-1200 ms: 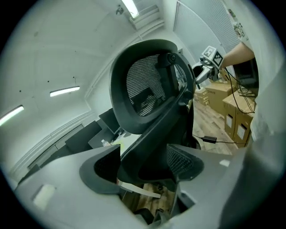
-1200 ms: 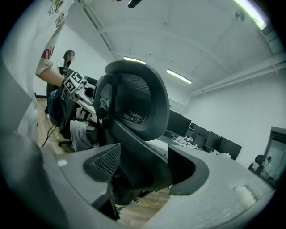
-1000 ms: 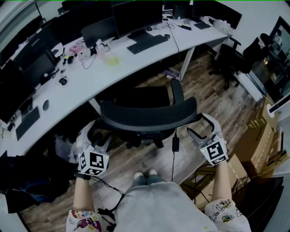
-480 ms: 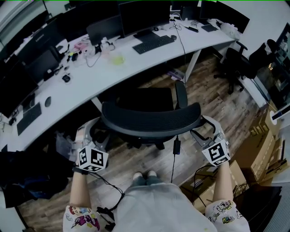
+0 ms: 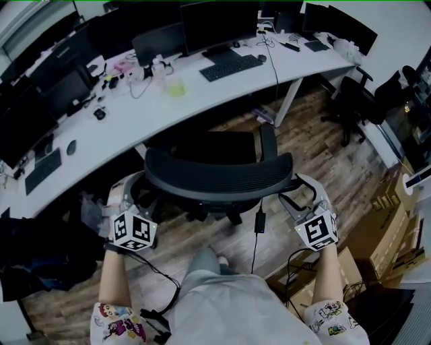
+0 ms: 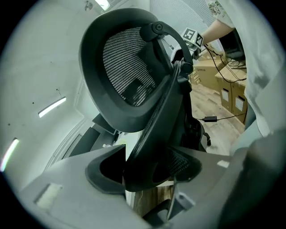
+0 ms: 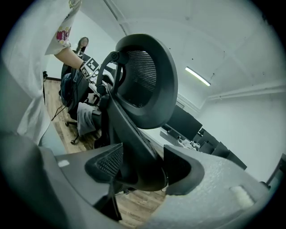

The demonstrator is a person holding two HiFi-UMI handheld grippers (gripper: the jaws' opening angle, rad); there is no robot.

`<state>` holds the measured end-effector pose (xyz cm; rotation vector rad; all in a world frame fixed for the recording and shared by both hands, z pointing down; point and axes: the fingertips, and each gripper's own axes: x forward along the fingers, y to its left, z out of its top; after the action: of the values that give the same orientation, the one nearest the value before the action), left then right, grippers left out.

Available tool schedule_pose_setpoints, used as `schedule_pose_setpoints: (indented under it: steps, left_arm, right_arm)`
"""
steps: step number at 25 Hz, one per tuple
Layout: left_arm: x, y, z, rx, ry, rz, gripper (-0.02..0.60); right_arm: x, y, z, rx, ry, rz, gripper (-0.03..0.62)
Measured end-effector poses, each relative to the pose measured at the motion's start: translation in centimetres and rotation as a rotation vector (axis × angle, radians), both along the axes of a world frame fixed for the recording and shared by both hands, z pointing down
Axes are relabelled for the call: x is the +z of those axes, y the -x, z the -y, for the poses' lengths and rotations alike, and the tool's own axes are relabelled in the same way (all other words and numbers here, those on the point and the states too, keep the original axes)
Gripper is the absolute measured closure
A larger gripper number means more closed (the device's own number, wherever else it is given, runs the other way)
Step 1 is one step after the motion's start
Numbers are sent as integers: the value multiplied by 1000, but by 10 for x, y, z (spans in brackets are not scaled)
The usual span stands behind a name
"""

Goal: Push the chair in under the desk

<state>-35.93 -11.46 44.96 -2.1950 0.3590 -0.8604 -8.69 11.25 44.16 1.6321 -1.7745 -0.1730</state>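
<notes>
**Item: chair [image 5: 219,176].** It stands on the wood floor [image 5: 316,135] in front of me, with its backrest towards me and its seat facing the desk [image 5: 202,94]. The front of the seat is at the desk's near edge, and I cannot tell how far it goes under. The backrest and armrest are well out from the desk.

**Progress.** I judge the push to be underway but unfinished. Both tools have hold of the chair, and it is lined up with the open space under the desk, to the left of the desk leg [image 5: 286,94]. What is left is to roll it forward until the seat is under the top and the backrest is near the edge, then let go.

**Left gripper [image 5: 133,192].** It is on the left edge of the backrest. In its own view the jaws are only part-closed, stopped by the dark rim of the chair [image 6: 129,76], which fills the gap between the pads. I have hold of the rim and nothing else.

**Right gripper [image 5: 296,192].** It mirrors the left on the right edge. Its own view shows the rim of the chair [image 7: 143,76] held between the pads in the same way, closed as far as the rim allows.

**Arms.** Both forearms reach forward and slightly outward at about the same height. The backrest sits between the tools, and the marker cubes face up.

**Also present.** Monitors [image 5: 215,20] and a keyboard [image 5: 232,67] are on the desk. A cable [image 5: 259,219] hangs behind the backrest.
</notes>
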Motion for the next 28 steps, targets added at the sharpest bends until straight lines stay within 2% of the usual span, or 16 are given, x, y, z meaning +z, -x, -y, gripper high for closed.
schedule_pose_setpoints:
  steps: [11,16,28]
  left_arm:
    - [1,-24,33,-12,-28,-2,305]
    - [3,-46,53,9,-30,1,307]
    - [2,-107,86,50,-47,16,313]
  right_arm:
    - [0,-25,28,23,8,-19,309]
    - [1,-40,46,28,-15,3,307]
    - [0,-103,81,65,7,2,303]
